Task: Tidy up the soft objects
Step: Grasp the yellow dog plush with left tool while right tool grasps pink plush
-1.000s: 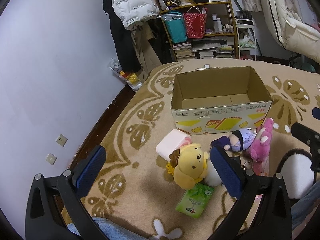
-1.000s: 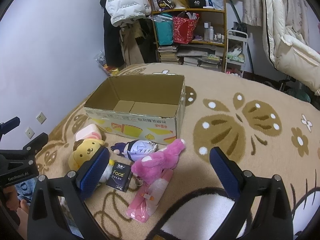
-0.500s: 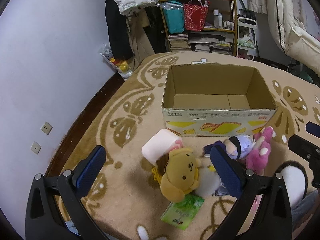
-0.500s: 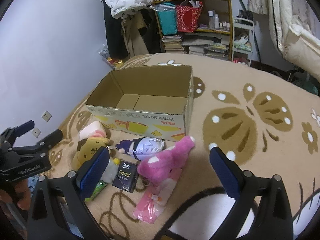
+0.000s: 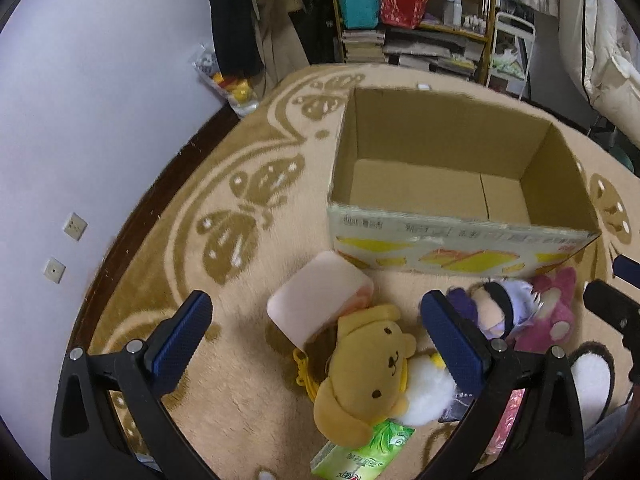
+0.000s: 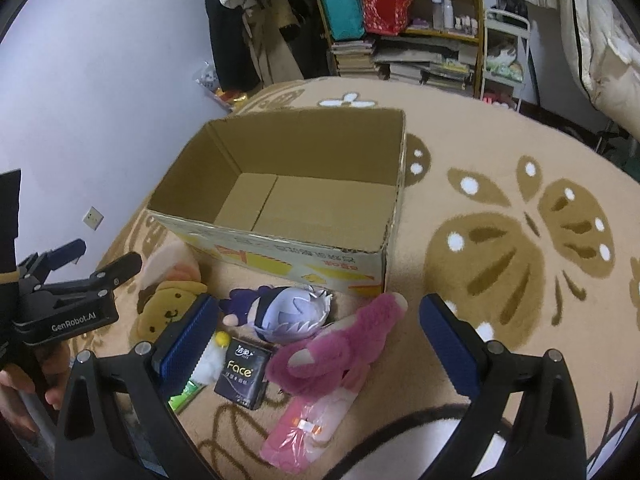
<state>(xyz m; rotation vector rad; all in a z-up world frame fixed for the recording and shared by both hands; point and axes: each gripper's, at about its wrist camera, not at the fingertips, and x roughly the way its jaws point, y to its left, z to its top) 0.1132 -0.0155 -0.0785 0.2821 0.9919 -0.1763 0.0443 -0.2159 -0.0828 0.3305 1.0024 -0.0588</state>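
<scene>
The soft things all lay in a loose heap on the carpet just in front of the box, none yet put away. The yellow-brown plush dog (image 5: 368,368) lay on its back beside a pale pink cushion-like block (image 5: 318,300), which rested close against the near left corner of the box. A purple-haired plush doll (image 6: 286,312) lay just beside a bright pink furry plush (image 6: 340,348), the two touching. Among them were a dark blue tissue pack marked "Face" (image 6: 242,376), a green tissue pack (image 5: 362,450) partly under the dog, a pink packet in clear wrap (image 6: 308,428) and a bit of white fluff (image 5: 420,392).

The open cardboard box with yellow print on its front (image 5: 460,236) stood upright on the beige carpet with brown butterfly pattern (image 6: 500,240). Its bare floor showed in both views and nothing was in it. By my reading the task was at its very start: every item remained to be lifted in.

The left gripper (image 5: 316,340) hung above the dog and the pink block, its blue-padded fingers wide apart and touching nothing. The right gripper (image 6: 320,340) hovered over the doll and the pink plush, its fingers likewise spread, holding nothing. Beyond the carpet stood a cluttered wooden bookshelf (image 6: 420,40) and hanging coats.
</scene>
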